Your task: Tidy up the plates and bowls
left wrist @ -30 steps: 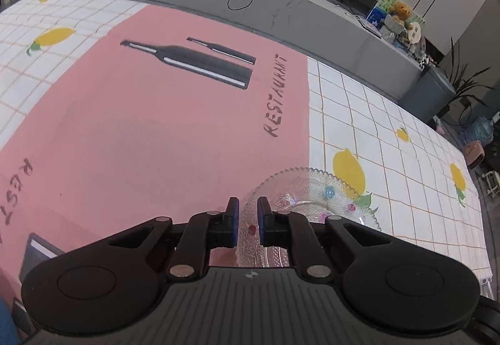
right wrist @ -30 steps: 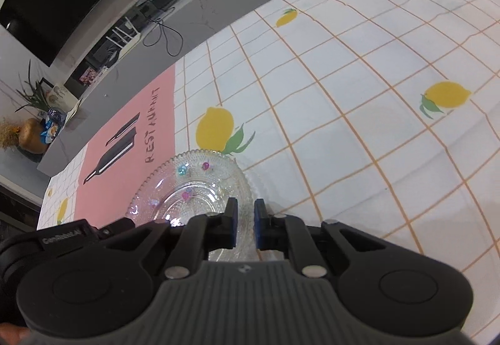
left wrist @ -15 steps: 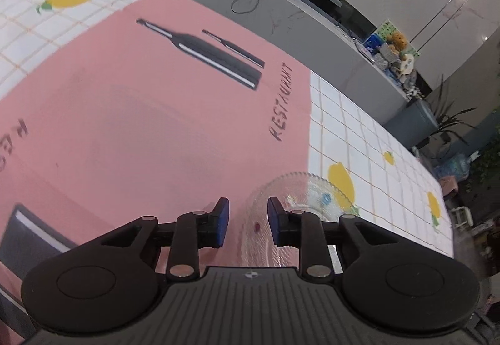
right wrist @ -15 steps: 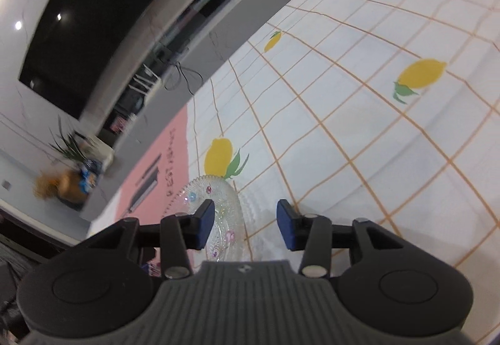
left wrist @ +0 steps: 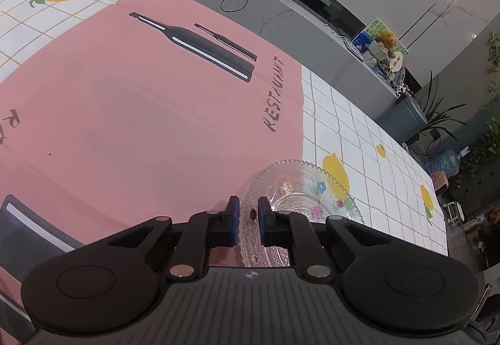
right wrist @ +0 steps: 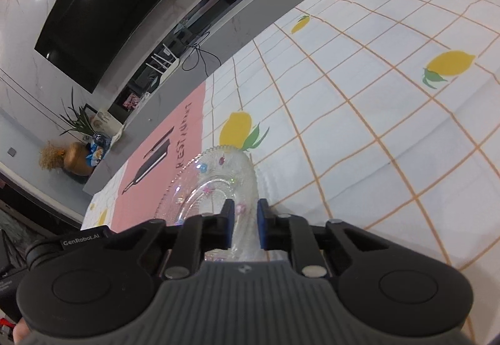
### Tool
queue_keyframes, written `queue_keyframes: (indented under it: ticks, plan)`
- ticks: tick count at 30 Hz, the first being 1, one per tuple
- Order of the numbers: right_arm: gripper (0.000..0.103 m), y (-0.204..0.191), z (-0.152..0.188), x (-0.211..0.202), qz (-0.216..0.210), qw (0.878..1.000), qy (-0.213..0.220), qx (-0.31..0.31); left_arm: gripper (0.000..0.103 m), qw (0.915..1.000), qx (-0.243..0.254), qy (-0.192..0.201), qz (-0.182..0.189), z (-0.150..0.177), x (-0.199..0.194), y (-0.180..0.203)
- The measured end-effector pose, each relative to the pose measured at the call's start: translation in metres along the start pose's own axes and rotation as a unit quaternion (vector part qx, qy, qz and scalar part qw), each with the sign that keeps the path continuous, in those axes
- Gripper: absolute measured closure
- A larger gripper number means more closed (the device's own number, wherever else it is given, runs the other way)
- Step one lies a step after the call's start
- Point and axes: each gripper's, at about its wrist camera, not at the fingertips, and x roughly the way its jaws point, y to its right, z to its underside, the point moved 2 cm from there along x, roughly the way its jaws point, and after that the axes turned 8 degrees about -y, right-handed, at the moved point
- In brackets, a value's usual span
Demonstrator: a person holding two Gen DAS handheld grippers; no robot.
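Note:
A clear glass plate (left wrist: 300, 188) with a beaded rim and small coloured flower marks is on the tablecloth, at the seam between the pink panel and the white lemon grid. My left gripper (left wrist: 248, 220) has its jaws closed narrowly on the plate's near left rim. In the right wrist view the same plate (right wrist: 215, 182) looks tilted, its right rim standing between the blue pads of my right gripper (right wrist: 245, 226), which is closed on it.
The pink "RESTAURANT" panel (left wrist: 140, 101) with a printed bottle lies to the left, and the white lemon-print cloth (right wrist: 375, 113) to the right. A grey ledge (left wrist: 281, 10) with cables runs along the table's far edge. The left gripper's body (right wrist: 62, 248) shows at the left of the right wrist view.
Both grippers opened half a second ago and have now closed on the plate's rim, one on each side. The plate now looks tilted in the right wrist view.

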Motion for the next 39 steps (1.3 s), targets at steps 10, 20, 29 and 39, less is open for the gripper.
queue_keyframes:
  ticks: [10, 20, 29, 39]
  plan:
    - [0.097, -0.004, -0.007, -0.004, 0.008, 1.0, -0.005, 0.008, 0.094, 0.9999, -0.012, 0.004, 0.005, -0.003, -0.011, 0.002]
    - [0.097, -0.007, -0.001, -0.03, -0.007, 1.0, 0.002, 0.021, 0.094, 0.9996, 0.005, 0.021, 0.015, 0.001, -0.04, 0.018]
    - [0.097, -0.018, 0.013, -0.072, -0.03, 0.999, 0.019, 0.012, 0.094, 0.9996, 0.014, 0.021, 0.017, 0.024, -0.072, 0.023]
    - [0.097, -0.022, 0.039, -0.105, -0.045, 0.999, 0.007, 0.01, 0.094, 0.9994, 0.018, 0.018, 0.023, 0.054, -0.107, 0.014]
